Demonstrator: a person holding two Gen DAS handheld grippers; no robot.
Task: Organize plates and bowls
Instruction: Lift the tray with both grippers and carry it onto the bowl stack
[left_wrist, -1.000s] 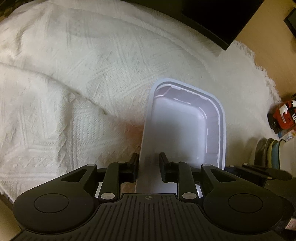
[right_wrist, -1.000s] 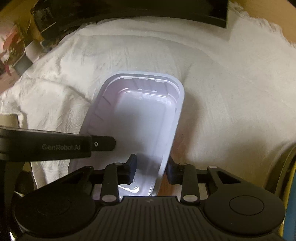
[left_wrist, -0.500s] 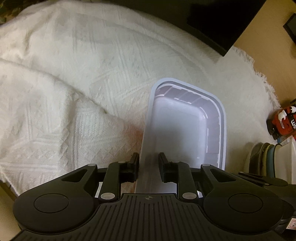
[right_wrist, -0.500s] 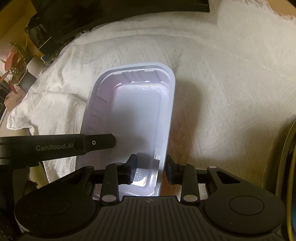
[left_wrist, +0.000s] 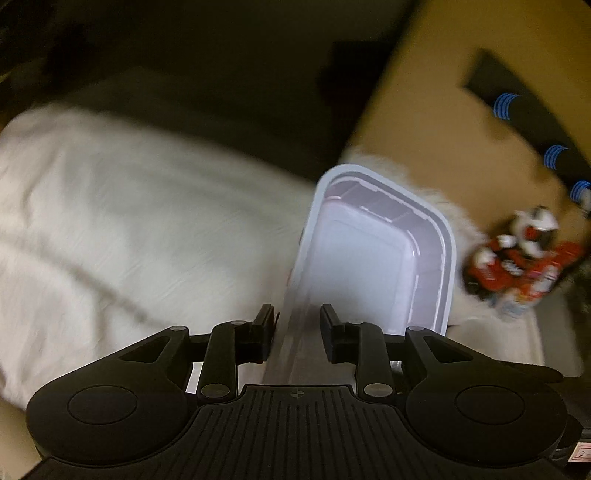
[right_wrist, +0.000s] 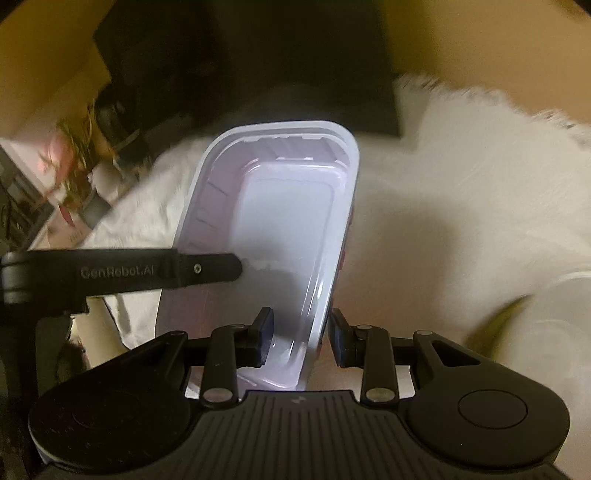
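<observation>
We hold one pale lilac plastic tub (left_wrist: 373, 254) with both tongs at the same time. In the left wrist view, our left tongs (left_wrist: 297, 328) pinch the left long rim of the tub: one finger stands outside the wall and the other inside, and the wall passes between them. The tub runs from there toward 1 o'clock, with its open side facing the camera.

In the right wrist view, our right tongs (right_wrist: 300, 334) pinch the right long rim of the same tub (right_wrist: 284, 210) in the same way, one finger inside and one outside. The tub goes up toward 12 o'clock. At 9 o'clock the black arm of the left tongs (right_wrist: 122, 273) reaches in across the opposite rim.

Under and behind the tub lies a white textured cloth (left_wrist: 122, 229), blurred in both views. At 3 o'clock in the left view we see a red, white and black object (left_wrist: 517, 266), too blurred to name. At 4 o'clock in the right view there is a blurred pale shape with a yellow-green edge (right_wrist: 498, 325). We cannot tell whether the tub touches the cloth.
</observation>
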